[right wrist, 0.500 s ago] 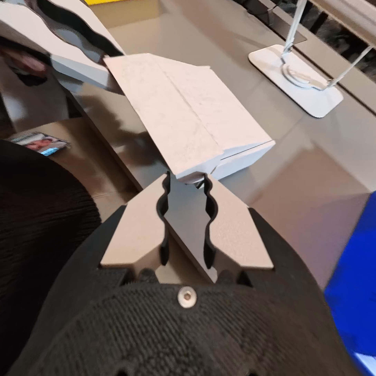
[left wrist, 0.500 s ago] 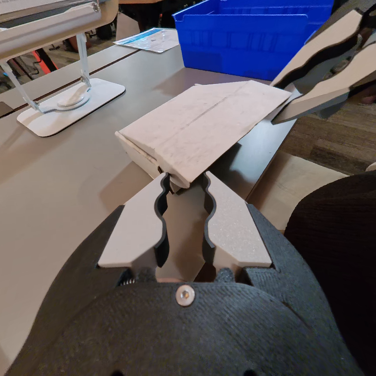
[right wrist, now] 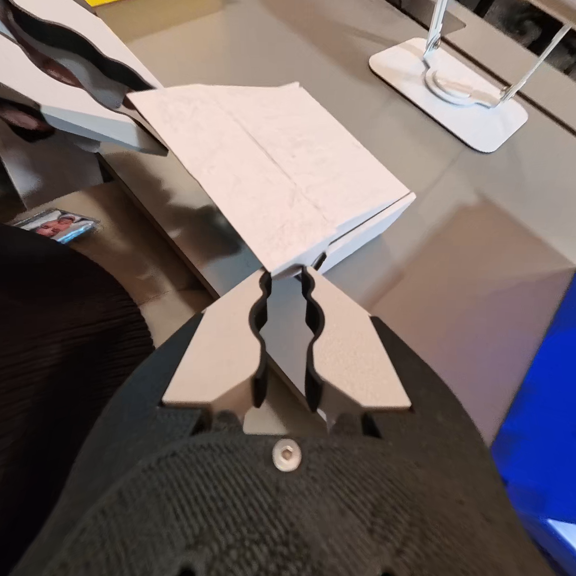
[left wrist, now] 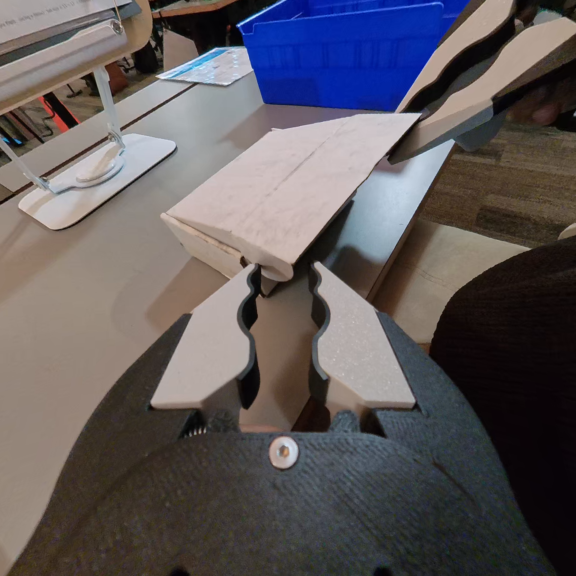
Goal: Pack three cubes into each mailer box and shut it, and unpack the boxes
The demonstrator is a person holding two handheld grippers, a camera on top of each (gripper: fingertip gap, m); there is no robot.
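The white mailer box (left wrist: 249, 224) sits at the near edge of the worktop (left wrist: 78, 311), centre of the left wrist view, its lid (left wrist: 290, 187) lifted at a slant with the front flap jutting past the edge toward me. No cubes show from either camera; the inside is hidden under the lid. My left tool (left wrist: 285, 274) stands parted right at the lid's near corner, where the curled side tab (left wrist: 276, 276) lies between its tips, touching the left finger as far as I can tell, but not clamped. My right tool (right wrist: 286, 274) is likewise parted at the opposite corner in its own view, gripping nothing. So the lid's front edge runs from one tool to the other, and both are equally close; I judge the next move turns on tucking these tabs inward and pressing the flap down. A blue bin (left wrist: 343, 56) stands behind the box at upper right, and a white stand (left wrist: 96, 177) at left, well apart; neither is in the way.
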